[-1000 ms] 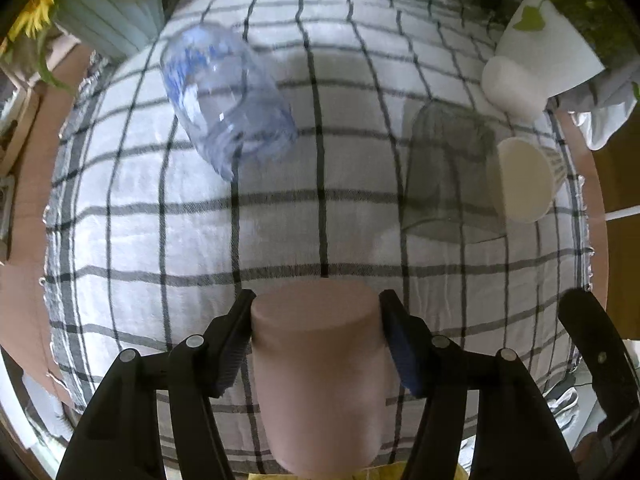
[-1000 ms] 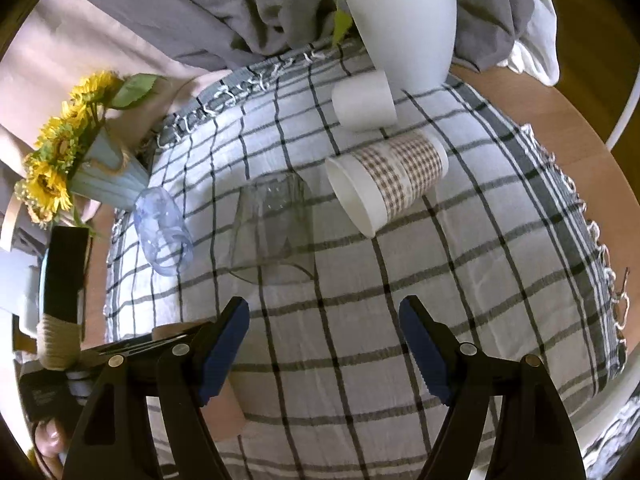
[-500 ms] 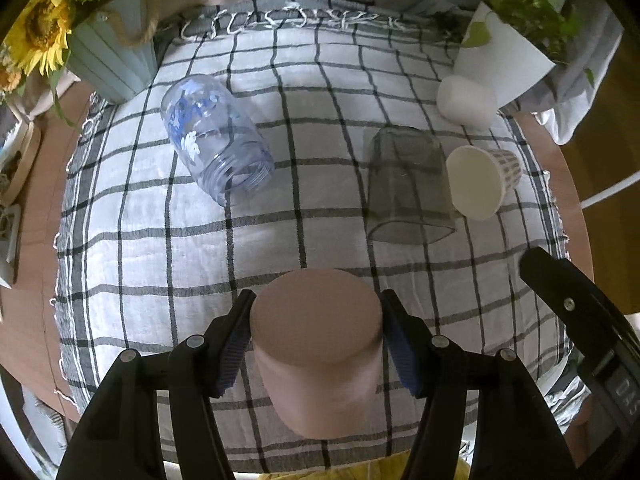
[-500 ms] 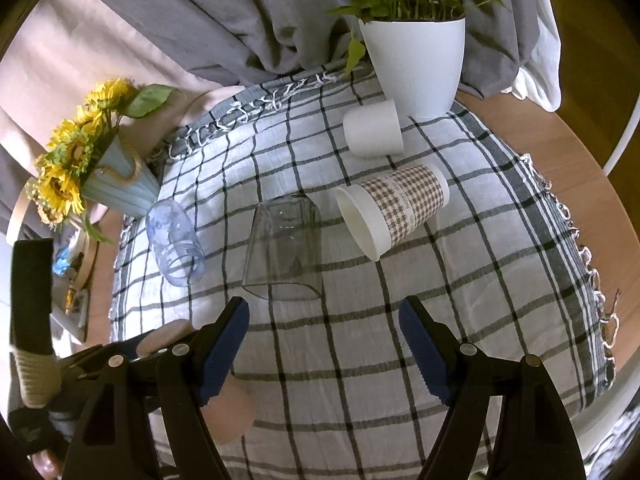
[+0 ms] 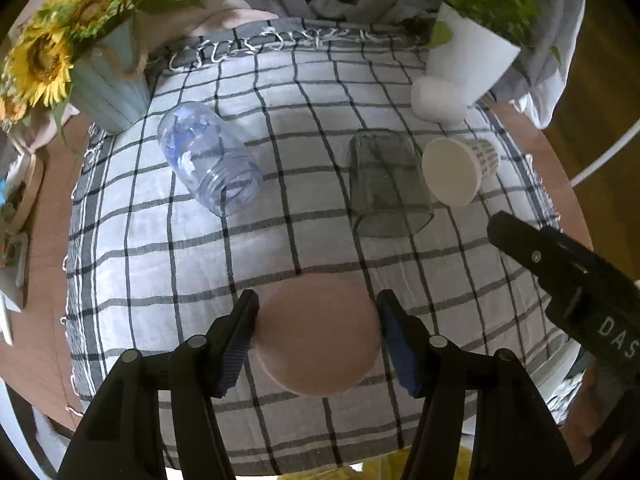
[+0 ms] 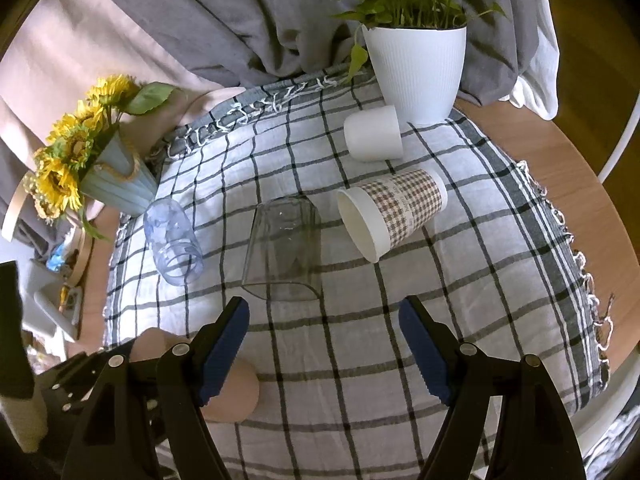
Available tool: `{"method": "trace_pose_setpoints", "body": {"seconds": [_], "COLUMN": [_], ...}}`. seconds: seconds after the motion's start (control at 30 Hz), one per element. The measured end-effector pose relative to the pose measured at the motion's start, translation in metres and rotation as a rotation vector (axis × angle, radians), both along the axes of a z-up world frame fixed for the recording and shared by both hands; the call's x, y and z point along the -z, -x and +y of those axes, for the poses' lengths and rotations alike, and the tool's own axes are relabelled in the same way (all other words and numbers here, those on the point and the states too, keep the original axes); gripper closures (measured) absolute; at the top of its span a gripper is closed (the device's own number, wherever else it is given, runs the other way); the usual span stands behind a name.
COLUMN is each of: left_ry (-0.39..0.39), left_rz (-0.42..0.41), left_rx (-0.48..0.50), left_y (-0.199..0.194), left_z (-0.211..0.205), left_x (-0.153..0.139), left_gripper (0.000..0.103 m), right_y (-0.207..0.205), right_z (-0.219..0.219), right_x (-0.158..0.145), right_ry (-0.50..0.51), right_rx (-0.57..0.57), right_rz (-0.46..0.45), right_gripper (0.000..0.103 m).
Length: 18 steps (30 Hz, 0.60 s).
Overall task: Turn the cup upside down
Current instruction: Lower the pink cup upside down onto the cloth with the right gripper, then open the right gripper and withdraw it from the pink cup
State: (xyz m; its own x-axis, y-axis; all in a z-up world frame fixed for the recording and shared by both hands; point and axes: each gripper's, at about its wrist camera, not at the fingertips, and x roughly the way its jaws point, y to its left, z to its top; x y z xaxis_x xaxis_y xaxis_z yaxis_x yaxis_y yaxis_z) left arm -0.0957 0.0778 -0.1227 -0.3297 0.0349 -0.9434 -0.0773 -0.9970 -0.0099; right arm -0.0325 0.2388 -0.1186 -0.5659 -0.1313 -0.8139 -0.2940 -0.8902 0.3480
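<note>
My left gripper is shut on a pink cup, held above the checked cloth with its flat base facing the camera. The pink cup also shows in the right wrist view at the lower left, partly hidden behind a finger. My right gripper is open and empty above the cloth's front part. Its black body shows in the left wrist view at the right.
On the checked cloth lie a clear glass, a blue-tinted jar and a houndstooth paper cup on their sides. A white cup stands upside down by a white plant pot. A sunflower vase stands at the left.
My left gripper has lifted and tipped the pink cup, so its base now faces the camera. The right gripper has risen a little and stays open.
</note>
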Motion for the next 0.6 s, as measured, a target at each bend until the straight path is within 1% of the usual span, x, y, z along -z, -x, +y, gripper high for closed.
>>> {"method": "trace_pose_setpoints", "body": {"seconds": [0.1, 0.3, 0.53, 0.57, 0.6], "left_ry": [0.001, 0.000, -0.024, -0.023, -0.028], "left_rz": [0.004, 0.012, 0.000, -0.003, -0.007], "left_rx": [0.000, 0.010, 0.006, 0.007, 0.004], "left_y": [0.0006, 0.0011, 0.0043, 0.0046, 0.0048], "left_z": [0.0010, 0.0007, -0.0032, -0.0031, -0.0036], "left_x": [-0.0002, 0.0008, 0.0022, 0.0024, 0.0023], "left_gripper": [0.044, 0.044, 0.043, 0.043, 0.038], "right_y": [0.0000, -0.0021, -0.0014, -0.0014, -0.0012], "right_z": [-0.0009, 0.0000, 0.0002, 0.0000, 0.0000], "right_x": [0.0016, 0.0049, 0.0064, 0.0055, 0.0045], "right_ry": [-0.019, -0.017, -0.011, -0.012, -0.014], "right_rx": [-0.004, -0.003, -0.001, -0.002, -0.003], "right_rz": [-0.007, -0.019, -0.029, -0.027, -0.025], "right_gripper": [0.026, 0.026, 0.026, 0.026, 0.026]}}
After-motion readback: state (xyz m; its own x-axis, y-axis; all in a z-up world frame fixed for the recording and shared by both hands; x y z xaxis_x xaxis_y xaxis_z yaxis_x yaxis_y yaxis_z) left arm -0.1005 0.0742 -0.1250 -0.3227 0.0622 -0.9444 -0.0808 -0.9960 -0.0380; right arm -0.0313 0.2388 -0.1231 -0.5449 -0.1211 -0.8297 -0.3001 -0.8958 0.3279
